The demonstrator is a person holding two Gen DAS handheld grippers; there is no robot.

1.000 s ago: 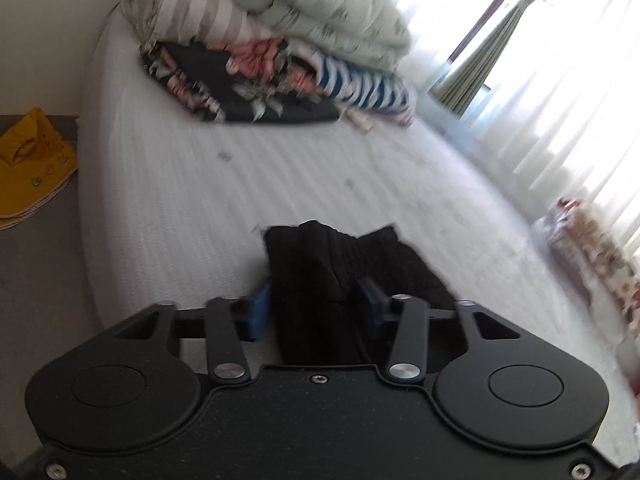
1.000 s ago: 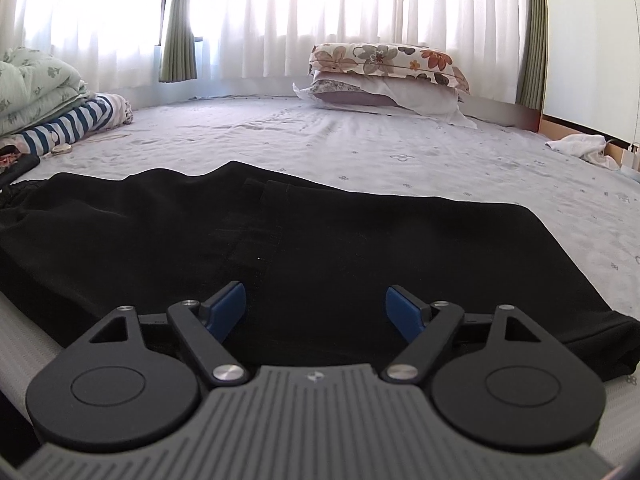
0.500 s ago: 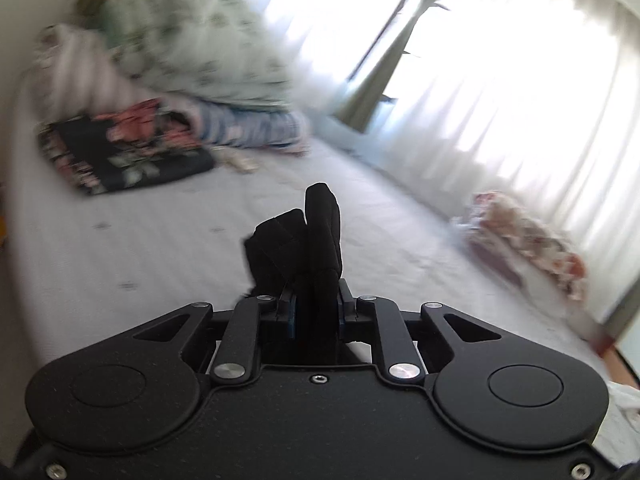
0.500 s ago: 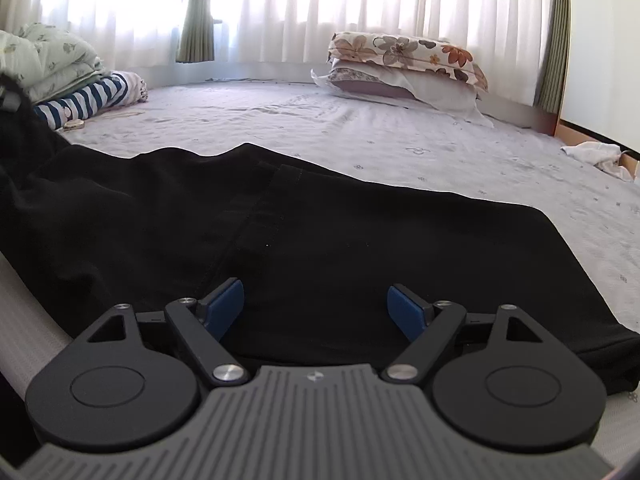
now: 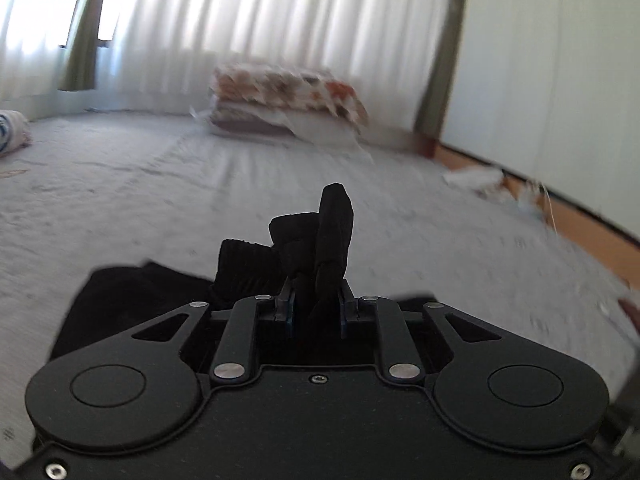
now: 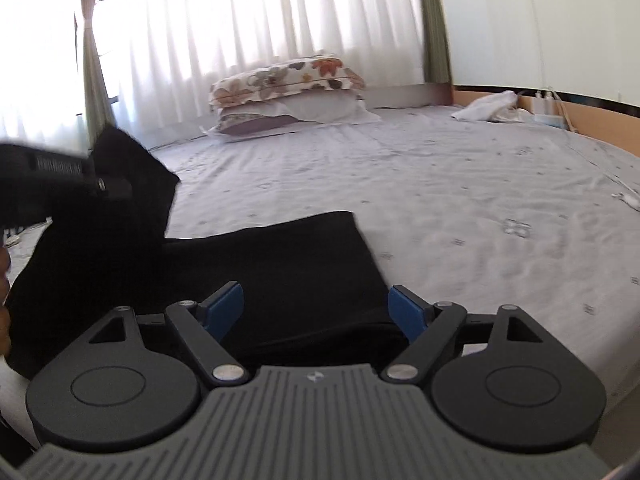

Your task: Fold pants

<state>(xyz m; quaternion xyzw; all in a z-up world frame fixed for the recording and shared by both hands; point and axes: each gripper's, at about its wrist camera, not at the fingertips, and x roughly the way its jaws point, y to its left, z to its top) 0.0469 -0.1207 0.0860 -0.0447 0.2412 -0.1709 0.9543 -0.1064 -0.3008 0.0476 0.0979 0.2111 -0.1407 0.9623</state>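
- Left wrist view: your left gripper [image 5: 315,314] pinched a bunched end of the pants [image 5: 132,296], lifted above the bed [image 5: 160,200].
- Your right gripper [image 6: 316,306] hovered spread over them, holding nothing.
- Fold begun, not laid flat.

We see our right gripper [image 6: 316,307] wide open over the black pants [image 6: 280,264] on the bed [image 6: 460,200]. Our left gripper [image 6: 60,184] lifts one end.

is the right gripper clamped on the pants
No, the right gripper is open, its blue pads spread wide over the black pants on the bed.
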